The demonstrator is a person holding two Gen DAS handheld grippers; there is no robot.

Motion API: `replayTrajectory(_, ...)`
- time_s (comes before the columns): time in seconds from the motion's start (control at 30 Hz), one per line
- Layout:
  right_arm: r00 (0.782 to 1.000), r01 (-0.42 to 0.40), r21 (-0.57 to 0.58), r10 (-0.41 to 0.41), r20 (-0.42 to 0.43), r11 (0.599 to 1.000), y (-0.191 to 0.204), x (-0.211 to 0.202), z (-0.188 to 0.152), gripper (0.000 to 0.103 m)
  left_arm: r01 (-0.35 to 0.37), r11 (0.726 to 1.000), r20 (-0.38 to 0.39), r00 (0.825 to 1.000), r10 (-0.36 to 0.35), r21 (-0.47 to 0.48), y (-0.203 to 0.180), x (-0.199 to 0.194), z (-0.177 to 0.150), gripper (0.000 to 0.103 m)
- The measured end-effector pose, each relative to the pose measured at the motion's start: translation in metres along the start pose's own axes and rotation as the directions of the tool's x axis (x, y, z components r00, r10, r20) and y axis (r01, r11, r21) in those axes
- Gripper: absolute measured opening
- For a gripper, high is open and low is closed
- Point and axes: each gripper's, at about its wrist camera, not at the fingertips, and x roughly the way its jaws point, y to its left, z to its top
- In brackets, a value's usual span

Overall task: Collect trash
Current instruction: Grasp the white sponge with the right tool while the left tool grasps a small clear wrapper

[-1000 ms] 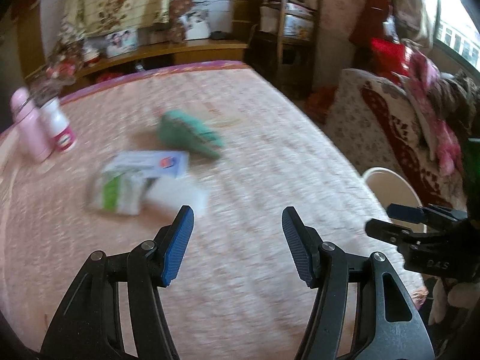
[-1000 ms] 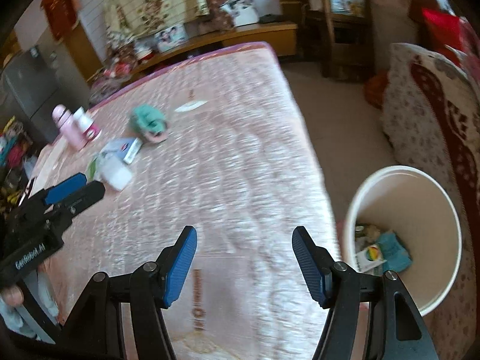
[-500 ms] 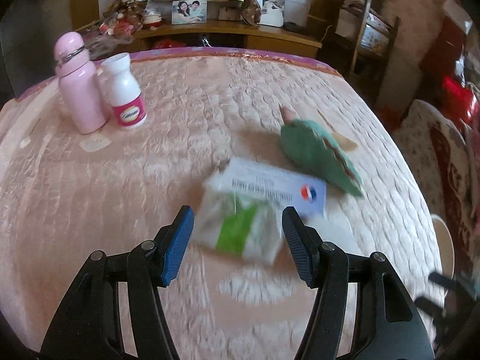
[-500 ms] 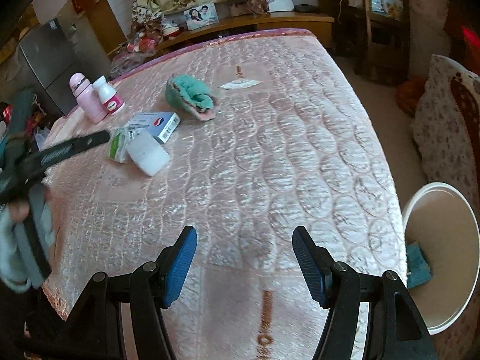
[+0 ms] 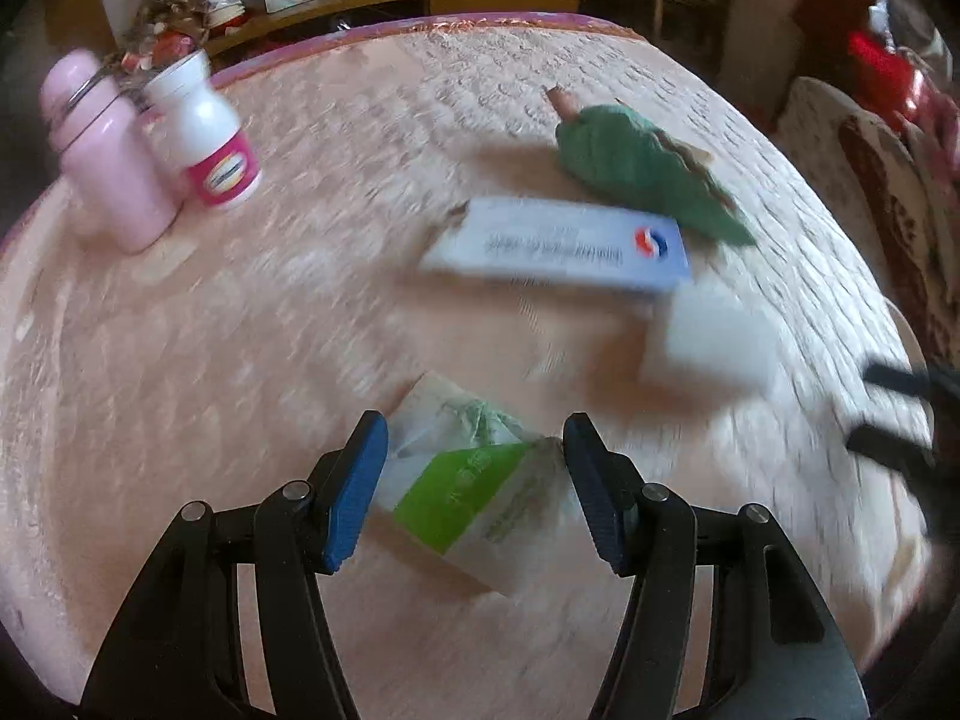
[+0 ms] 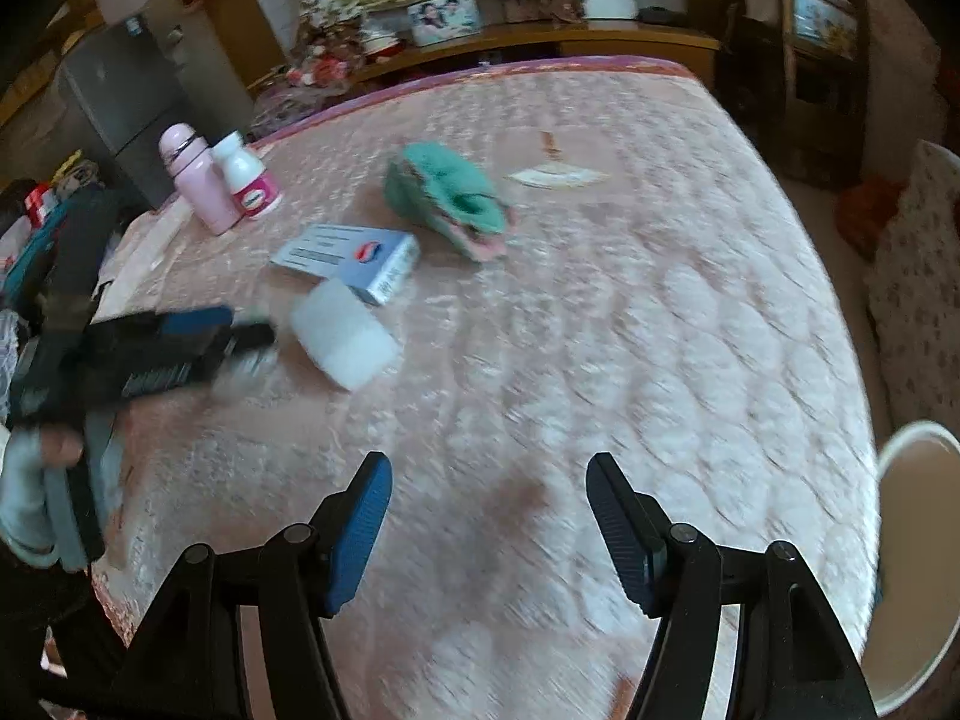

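Note:
My left gripper (image 5: 474, 483) is open, its blue pads either side of a green and white tissue pack (image 5: 474, 480) lying on the pink quilted bed (image 5: 300, 312). Beyond it lie a white and blue box (image 5: 558, 243), a white foam block (image 5: 708, 342) and a green cloth (image 5: 636, 165). My right gripper (image 6: 486, 516) is open and empty above the bed's near part. In the right wrist view the left gripper (image 6: 198, 342) shows at the left, beside the foam block (image 6: 345, 342) and the box (image 6: 348, 258). A white bin (image 6: 918, 564) stands off the bed's right edge.
A pink flask (image 5: 102, 162) and a white pill bottle (image 5: 210, 138) stand at the bed's far left; they also show in the right wrist view (image 6: 201, 180). A paper scrap (image 6: 555, 177) lies beyond the green cloth (image 6: 450, 192). A wooden shelf (image 6: 540, 39) runs behind the bed.
My left gripper has swung left and moved down onto the tissue pack, which now sits between its pads. My right gripper has turned from the bin towards the bed. Both stay open.

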Motion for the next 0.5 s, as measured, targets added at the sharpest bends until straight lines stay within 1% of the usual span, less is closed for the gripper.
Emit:
replayTrajectory(0.03,1.0,-0.012,-0.012,0.012,0.002,1.0,0.005,0.004,0.003,0.074,0.035,0.999,0.004,0.999,-0.035,-0.02,0.009,-0.008,-0.007,0.059)
replayTrajectory(0.13,0.999,-0.05,-0.064,0.051,0.005,0.997,0.023,0.016,0.015,0.074,0.145,0.983,0.036,0.989,-0.142,-0.109,0.033,-0.029,-0.021,0.06)
replayTrajectory(0.17,0.998,-0.058,-0.091,0.059,0.011,0.994,0.031,0.021,0.02,0.074,0.166,0.977,0.048,0.986,-0.161,-0.132,0.039,-0.034,-0.024,0.06)
replayTrajectory(0.2,0.998,-0.059,-0.111,0.061,0.016,0.992,0.036,0.024,0.024,0.075,0.174,0.973,0.062,0.984,-0.166,-0.151,0.043,-0.04,-0.027,0.06)
replayTrajectory(0.3,0.999,-0.036,-0.182,0.042,0.029,0.983,0.052,0.034,0.037,0.083,0.151,0.968,0.086,0.987,-0.137,-0.2,0.047,-0.046,-0.034,0.06)
replayTrajectory(0.4,0.999,-0.025,-0.23,0.033,0.029,0.973,0.062,0.048,0.048,0.083,0.14,0.962,0.094,0.988,-0.121,-0.236,0.044,-0.04,-0.037,0.06)
replayTrajectory(0.47,1.0,-0.024,-0.244,0.027,0.009,0.97,0.066,0.059,0.053,0.083,0.125,0.959,0.079,0.991,-0.108,-0.253,0.04,-0.028,-0.038,0.06)
replayTrajectory(0.5,1.0,-0.028,-0.247,0.028,-0.004,0.968,0.067,0.064,0.053,0.081,0.116,0.957,0.067,0.993,-0.102,-0.264,0.039,-0.02,-0.038,0.06)
